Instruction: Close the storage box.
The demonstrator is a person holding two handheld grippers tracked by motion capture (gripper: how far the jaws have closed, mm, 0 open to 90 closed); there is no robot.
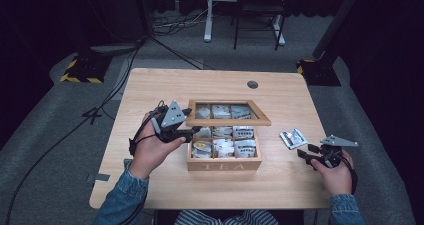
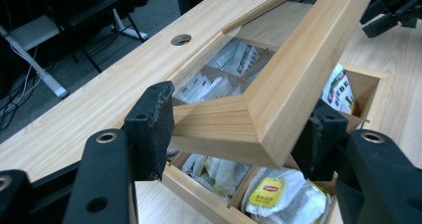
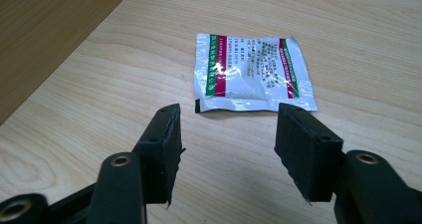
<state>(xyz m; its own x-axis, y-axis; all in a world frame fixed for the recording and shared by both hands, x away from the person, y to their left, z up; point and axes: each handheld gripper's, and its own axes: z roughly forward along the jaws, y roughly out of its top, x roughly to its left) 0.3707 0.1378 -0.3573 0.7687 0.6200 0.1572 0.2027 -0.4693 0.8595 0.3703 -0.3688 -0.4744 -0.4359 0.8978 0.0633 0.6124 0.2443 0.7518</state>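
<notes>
If my left gripper point(image 2: 234, 134) lets go, the tea box point(image 1: 223, 164) lid point(image 2: 278, 79) could drop shut; its parted jaws flank the raised lid's corner, pads barely touching. My right gripper point(image 3: 226, 149) hangs open and empty, the tea sachet point(image 3: 251, 72) lying just ahead.

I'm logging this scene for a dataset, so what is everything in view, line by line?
tea box: one, light wood, table centre, marked TEA
lid: one, wood frame with clear pane, raised over the box
tea bags: several, mostly white, in the box's compartments
sachet: one, white with red and green stripes, on the table right of the box
table: one, light wood
left gripper: black, jaws astride the lid's corner
right gripper: black, open, short of the sachet
</notes>
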